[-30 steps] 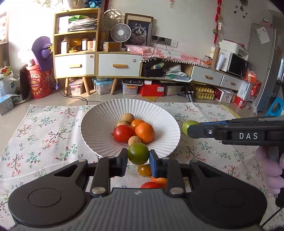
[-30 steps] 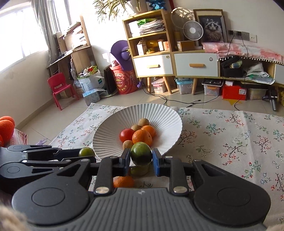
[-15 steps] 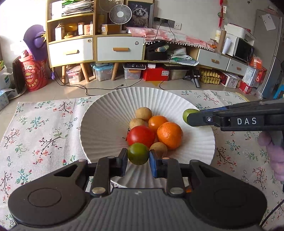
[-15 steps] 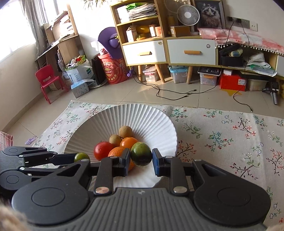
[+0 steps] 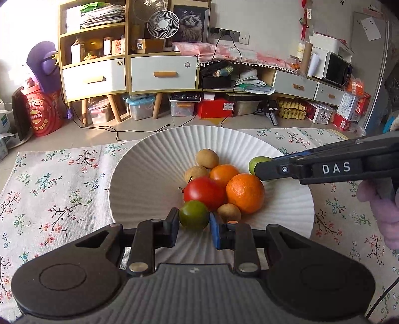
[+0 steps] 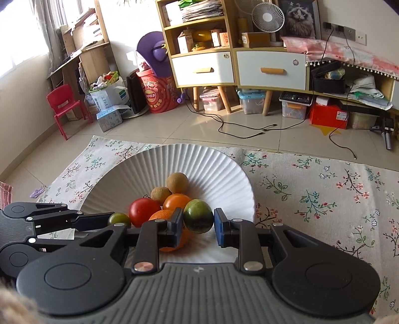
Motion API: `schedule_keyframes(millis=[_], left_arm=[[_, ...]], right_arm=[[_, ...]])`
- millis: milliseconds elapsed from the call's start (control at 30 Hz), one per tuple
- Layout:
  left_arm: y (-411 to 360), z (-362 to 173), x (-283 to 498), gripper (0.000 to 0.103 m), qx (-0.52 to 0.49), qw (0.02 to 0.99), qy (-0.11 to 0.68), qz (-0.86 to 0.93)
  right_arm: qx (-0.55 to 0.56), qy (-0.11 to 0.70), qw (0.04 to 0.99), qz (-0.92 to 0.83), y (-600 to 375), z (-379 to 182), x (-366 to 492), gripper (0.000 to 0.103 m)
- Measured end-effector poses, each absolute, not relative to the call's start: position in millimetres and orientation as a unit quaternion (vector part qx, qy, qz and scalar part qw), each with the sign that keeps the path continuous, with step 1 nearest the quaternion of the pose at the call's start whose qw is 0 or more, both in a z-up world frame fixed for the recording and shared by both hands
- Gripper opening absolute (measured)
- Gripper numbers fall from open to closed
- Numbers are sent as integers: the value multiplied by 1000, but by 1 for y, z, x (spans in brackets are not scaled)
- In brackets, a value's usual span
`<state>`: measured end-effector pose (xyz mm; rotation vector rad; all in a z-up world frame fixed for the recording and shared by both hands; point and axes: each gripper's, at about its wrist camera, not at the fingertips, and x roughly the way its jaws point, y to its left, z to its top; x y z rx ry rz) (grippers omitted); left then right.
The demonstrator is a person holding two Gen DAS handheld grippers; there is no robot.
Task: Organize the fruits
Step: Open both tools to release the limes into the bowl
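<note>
Over the white ribbed plate (image 5: 149,162) of fruit, the left gripper (image 5: 194,228) clasps a green lime (image 5: 194,215), and the right gripper (image 6: 198,225) apparently grips a larger green citrus (image 6: 199,215).

A floral tablecloth (image 5: 62,189) fills the lower frame. Behind it, a wooden shelf unit with white drawers (image 5: 129,72) stands at upper centre, a small white fan (image 5: 162,24) and a framed cat picture (image 5: 190,23) on top. A red drum (image 5: 45,112) sits at left, a purple toy (image 5: 42,64) above it. A red child's chair (image 6: 66,107) stands at left; what seems a microwave (image 5: 338,71) is far right.
</note>
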<state>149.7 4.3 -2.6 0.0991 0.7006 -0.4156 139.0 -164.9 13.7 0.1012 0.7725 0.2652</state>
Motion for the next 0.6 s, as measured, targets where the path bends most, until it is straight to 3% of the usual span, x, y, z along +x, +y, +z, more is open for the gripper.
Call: schedule_keyframes(millis=[167,333,400,500,600], left_arm=[[4,1,148,24,48,919,335,-201],[3,8,140,45,47,922,330,-196],[2,10,136,49,52,923,329,-195],[-1,15,128,61,59,922,330,-192],[-2,17,120,67,61,922,334,-188]], right_arm=[[56,379,915,128,-166,16,139,27],[64,369,919,126,-168,24,130,29],[65,366,920,127,-169,27,125,35],[63,360,923,124,-172,31,114,53],[70,355,924,121,-178,34,101,62]])
